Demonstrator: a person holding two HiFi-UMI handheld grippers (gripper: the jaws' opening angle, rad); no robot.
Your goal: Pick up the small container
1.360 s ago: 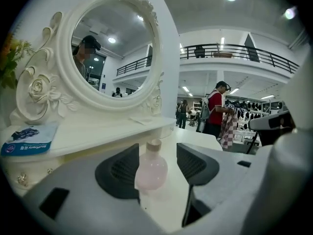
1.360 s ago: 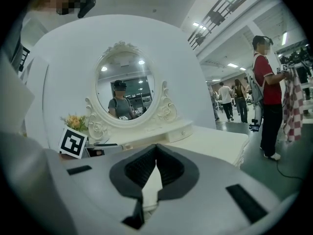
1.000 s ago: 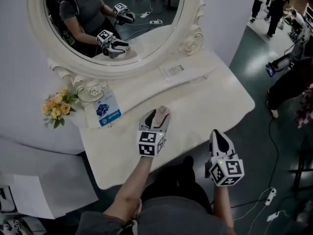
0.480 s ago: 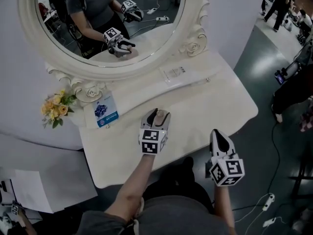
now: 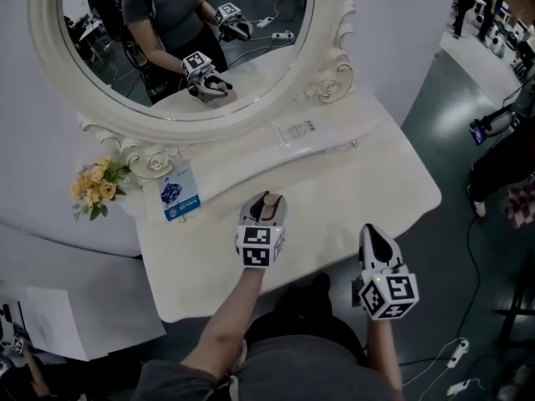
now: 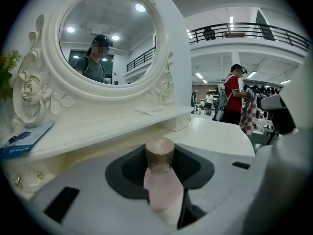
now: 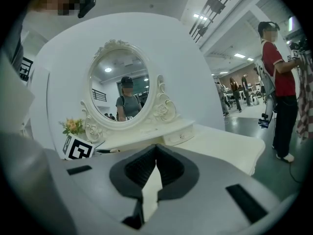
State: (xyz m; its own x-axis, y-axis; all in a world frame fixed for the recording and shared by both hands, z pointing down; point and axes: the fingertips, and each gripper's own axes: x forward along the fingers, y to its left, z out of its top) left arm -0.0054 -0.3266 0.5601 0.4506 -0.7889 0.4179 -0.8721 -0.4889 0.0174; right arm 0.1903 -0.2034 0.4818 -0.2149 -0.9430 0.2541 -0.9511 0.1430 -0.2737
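The small container [image 5: 269,205] is a pale pink bottle with a brown cap [image 6: 160,152]. It stands on the cream dressing table [image 5: 351,190], near the middle of the top. My left gripper [image 5: 266,205] is over it and its jaws are closing, with the bottle filling the gap between them and touching both sides in the left gripper view. My right gripper [image 5: 374,234] hangs off the table's front edge with its jaws together [image 7: 156,148] and nothing in them.
An oval mirror [image 5: 180,40] in a carved white frame stands at the back. Yellow flowers [image 5: 96,186] and a blue card [image 5: 177,192] sit at the left. A raised shelf holds a paper label [image 5: 297,129]. People stand on the floor to the right [image 7: 279,82].
The left gripper's jaws have come in from wide apart onto the bottle. The head view has shifted a little. The right gripper has stayed where it was.
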